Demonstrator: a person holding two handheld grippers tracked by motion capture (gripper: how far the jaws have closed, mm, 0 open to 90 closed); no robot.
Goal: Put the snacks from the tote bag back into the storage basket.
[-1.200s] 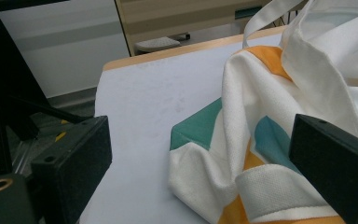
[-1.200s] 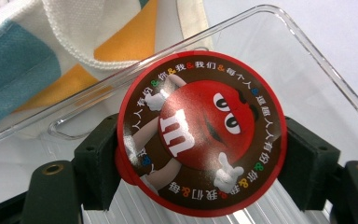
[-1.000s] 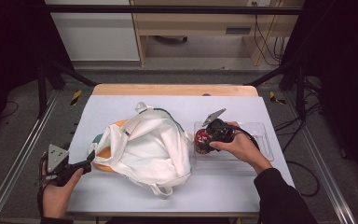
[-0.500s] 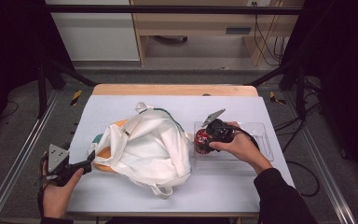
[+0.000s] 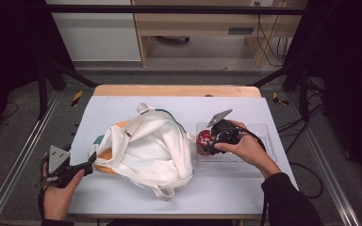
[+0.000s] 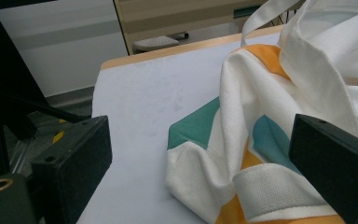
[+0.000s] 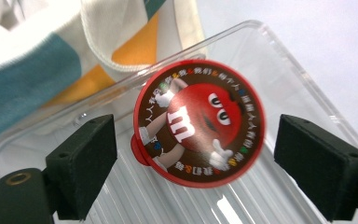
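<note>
Over at the left edge of the surface (image 5: 136,104), near its front corner, the left gripper (image 5: 90,162) is held low in the person's left hand (image 5: 59,195), its 2 jaws spread wide with nothing between them. Its tips are just short of the white tote bag (image 5: 153,148), at the bag's left end; in the left gripper view the bag's white, teal and orange folds (image 6: 261,144) lie in the gap ahead of the jaws, not touched by them.

The bag sprawls across the middle of the surface, crumpled, with a strap trailing toward the front edge.

Just beside the bag, toward the right edge, a clear plastic tray (image 5: 259,157) lies flat on the surface. At its left end is a round red candy tin (image 5: 203,138), its lid printed with a red cartoon figure. The right gripper (image 5: 205,144), in the person's right hand (image 5: 245,147), points left at the tin. In the right gripper view the tin (image 7: 198,122) lies between the 2 parted jaws, with clear space on either side, resting on the ribbed floor of the tray (image 7: 279,70).
</note>
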